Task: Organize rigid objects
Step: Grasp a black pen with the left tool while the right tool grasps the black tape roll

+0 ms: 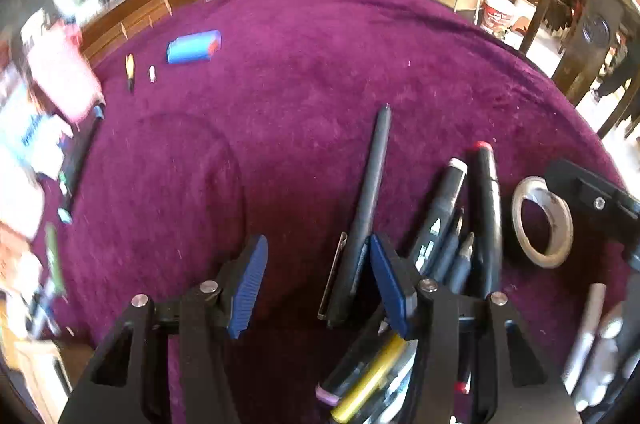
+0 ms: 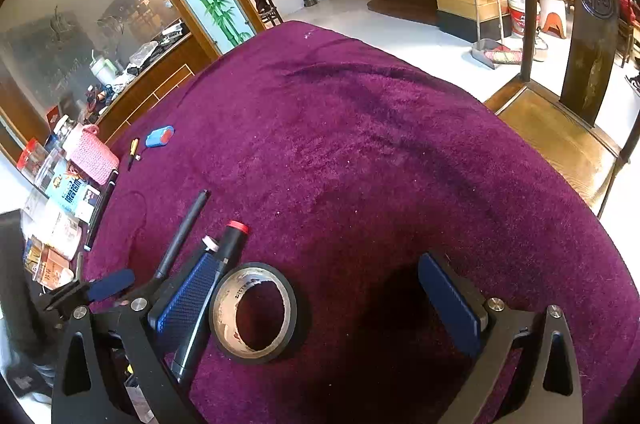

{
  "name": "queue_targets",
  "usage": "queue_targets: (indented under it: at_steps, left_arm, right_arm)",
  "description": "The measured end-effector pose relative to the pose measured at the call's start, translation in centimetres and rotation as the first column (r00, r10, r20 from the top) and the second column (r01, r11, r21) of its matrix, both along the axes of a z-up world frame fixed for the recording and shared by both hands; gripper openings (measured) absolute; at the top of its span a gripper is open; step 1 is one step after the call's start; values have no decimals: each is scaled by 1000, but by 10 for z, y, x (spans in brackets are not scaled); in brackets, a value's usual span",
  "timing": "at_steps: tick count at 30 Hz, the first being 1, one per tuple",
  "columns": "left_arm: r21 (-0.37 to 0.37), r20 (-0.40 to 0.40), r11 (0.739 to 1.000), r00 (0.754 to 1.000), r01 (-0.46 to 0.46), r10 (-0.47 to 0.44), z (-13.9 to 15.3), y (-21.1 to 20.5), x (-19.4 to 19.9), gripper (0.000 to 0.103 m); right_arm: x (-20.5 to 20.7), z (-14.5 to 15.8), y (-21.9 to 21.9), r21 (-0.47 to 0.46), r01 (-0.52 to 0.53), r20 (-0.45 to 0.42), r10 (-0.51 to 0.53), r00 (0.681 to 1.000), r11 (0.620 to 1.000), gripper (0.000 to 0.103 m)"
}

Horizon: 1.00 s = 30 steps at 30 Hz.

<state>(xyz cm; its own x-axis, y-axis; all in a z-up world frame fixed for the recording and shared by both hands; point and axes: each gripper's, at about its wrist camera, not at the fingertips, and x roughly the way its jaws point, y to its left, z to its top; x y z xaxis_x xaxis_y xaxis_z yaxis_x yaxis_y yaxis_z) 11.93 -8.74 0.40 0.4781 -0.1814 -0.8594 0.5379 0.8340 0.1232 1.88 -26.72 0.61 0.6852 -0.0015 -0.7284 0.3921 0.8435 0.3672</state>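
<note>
In the left wrist view a dark grey pen (image 1: 368, 200) lies on the purple cloth (image 1: 304, 72), its clip end between my left gripper's (image 1: 318, 284) blue pads, close against the right pad (image 1: 388, 284). The other pad stands well apart, so this gripper is open. Just right of it lie a white-capped marker (image 1: 448, 200), a red-capped black marker (image 1: 486, 192) and a tape roll (image 1: 542, 220). In the right wrist view my right gripper (image 2: 320, 304) is open, and the tape roll (image 2: 254, 308) lies flat between its fingers, nearer the left one. The grey pen (image 2: 182, 232) shows there too.
A blue box (image 1: 194, 46), a small yellow-and-black pen (image 1: 129, 72) and a pink knitted pouch (image 2: 92, 154) lie at the cloth's far left with books and jars. Several pens (image 1: 368, 384) are bunched under my left gripper. A wooden chair (image 2: 560, 140) stands beyond the right edge.
</note>
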Motion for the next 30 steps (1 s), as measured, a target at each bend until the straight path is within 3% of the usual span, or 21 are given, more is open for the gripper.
queue_targets:
  at_steps: [3,4,5,6,7,9,13,16,22,24,30]
  left_arm:
    - [57,31,998,999,13,-15,1,-12,3,52]
    - [80,50,997,998,23,-27,0,-16,2,48]
    - [96,63,995,997,42,-48,0,-21,-1,41]
    - [81,48,994,996,73,-77,-1,-24,-5,19]
    - [69,37,993,995,92,-95,-2,-27,-8,12]
    - [82,50,993,995,82,-86,-1,-28,-12,10]
    - [-98,-22,995,1000,-11,9,18,4,-12,10]
    - [-194,-13,981,1000,-29,27,41,30,-29,10]
    - [-419,-16,905,997,-71,71,83,106,-93,11]
    - [-493,-25,865,995,-97,98,88,136,-119,11]
    - [-625,-49,757,977,-191,206,87,212,-182,11]
  right_arm:
    - [0,0,0,-4,1,-1,-1,1000,1000,102]
    - [0,0,0,-5,1,-1,-1,1000,1000,102]
    - [0,0,0,-5,1,-1,-1,1000,1000,102]
    - [0,0,0,-3,1,1,-1,1000,1000,102]
    - [0,0,-1,0,2,3,-2,1000,1000,102]
    - [0,0,-2,7,2,8,-2,1000,1000,102]
    - [-2,0,-5,27,3,22,-4,1000,1000,102]
    - [-2,-1,-5,26,2,22,-3,1000,1000,102]
    - [-2,-1,-9,48,4,43,-6,999,999,102]
    - [-3,-1,-10,55,3,51,-6,999,998,102]
    - [-7,-1,-15,102,-1,87,-8,996,995,102]
